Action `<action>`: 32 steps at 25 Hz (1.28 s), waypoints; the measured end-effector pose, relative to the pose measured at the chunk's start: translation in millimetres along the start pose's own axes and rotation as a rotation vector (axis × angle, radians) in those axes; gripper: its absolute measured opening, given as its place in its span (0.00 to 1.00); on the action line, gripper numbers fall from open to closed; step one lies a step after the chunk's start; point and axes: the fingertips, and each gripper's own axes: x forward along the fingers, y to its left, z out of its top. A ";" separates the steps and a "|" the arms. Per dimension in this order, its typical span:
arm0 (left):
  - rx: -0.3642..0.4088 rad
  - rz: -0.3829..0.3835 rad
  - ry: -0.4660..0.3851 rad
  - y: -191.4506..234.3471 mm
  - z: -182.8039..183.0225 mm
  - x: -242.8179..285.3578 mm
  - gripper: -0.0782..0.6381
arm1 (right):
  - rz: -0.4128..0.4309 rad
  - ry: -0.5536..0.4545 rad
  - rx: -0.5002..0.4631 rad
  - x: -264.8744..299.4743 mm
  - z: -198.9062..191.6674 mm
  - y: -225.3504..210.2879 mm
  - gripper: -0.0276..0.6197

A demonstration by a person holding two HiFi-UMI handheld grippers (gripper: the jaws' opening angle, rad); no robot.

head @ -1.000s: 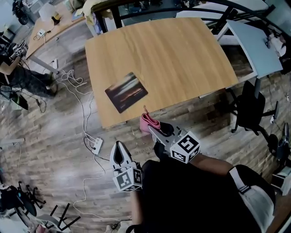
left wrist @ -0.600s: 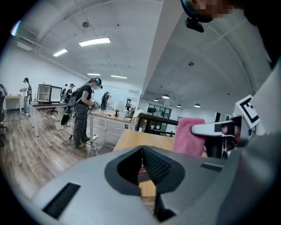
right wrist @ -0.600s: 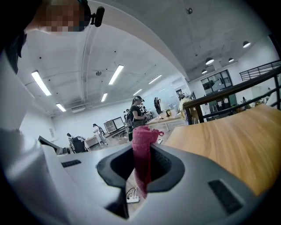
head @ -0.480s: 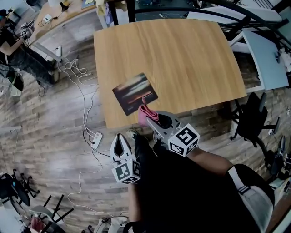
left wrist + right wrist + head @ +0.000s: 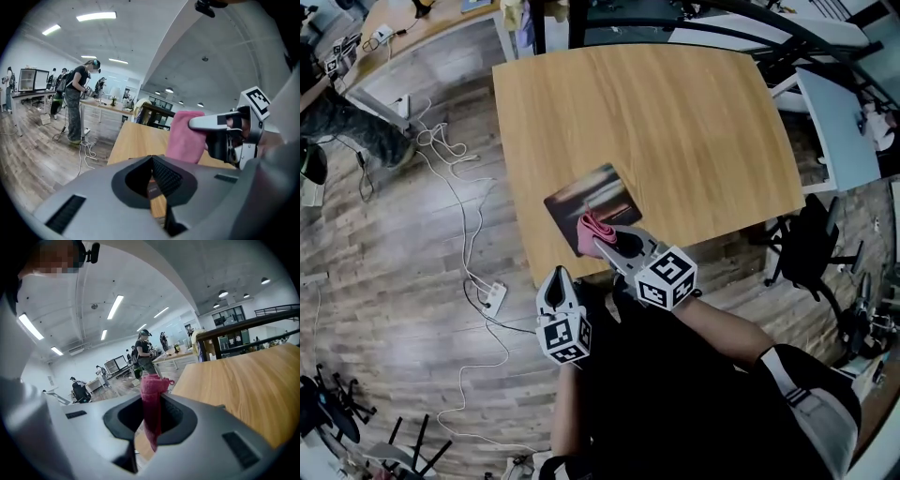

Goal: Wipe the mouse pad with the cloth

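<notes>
Head view: I see dark rectangular mouse pad [image 5: 598, 192] near lower left edge of pale wooden surface [image 5: 675, 122]. My right gripper [image 5: 602, 242] has folded pink cloth [image 5: 592, 225] at pad's lower edge. Left gripper [image 5: 558, 279] sits lower in frame, off surface.
Left gripper view: jaws together, nothing between.
Right gripper view: jaws clamped on cloth.

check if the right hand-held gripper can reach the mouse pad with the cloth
Probably yes: the right hand-held gripper, shut on the pink cloth, hovers at the near edge of the mouse pad, nothing between.
</notes>
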 end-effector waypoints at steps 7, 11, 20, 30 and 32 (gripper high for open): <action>-0.069 0.018 0.095 17.4 -33.1 49.3 0.14 | 0.060 0.089 0.026 65.1 -10.1 -23.5 0.14; -0.110 0.060 0.141 26.9 -56.6 79.9 0.14 | 0.100 0.164 0.033 103.9 -24.5 -39.2 0.14; -0.237 0.048 0.264 19.5 -115.7 121.3 0.14 | 0.177 0.360 0.074 173.1 -86.5 -63.1 0.14; -0.349 0.053 0.337 21.1 -141.3 138.9 0.14 | 0.109 0.527 0.086 214.8 -141.1 -94.3 0.14; -0.350 0.061 0.350 21.0 -142.1 139.7 0.14 | 0.099 0.550 0.076 215.7 -147.5 -98.2 0.14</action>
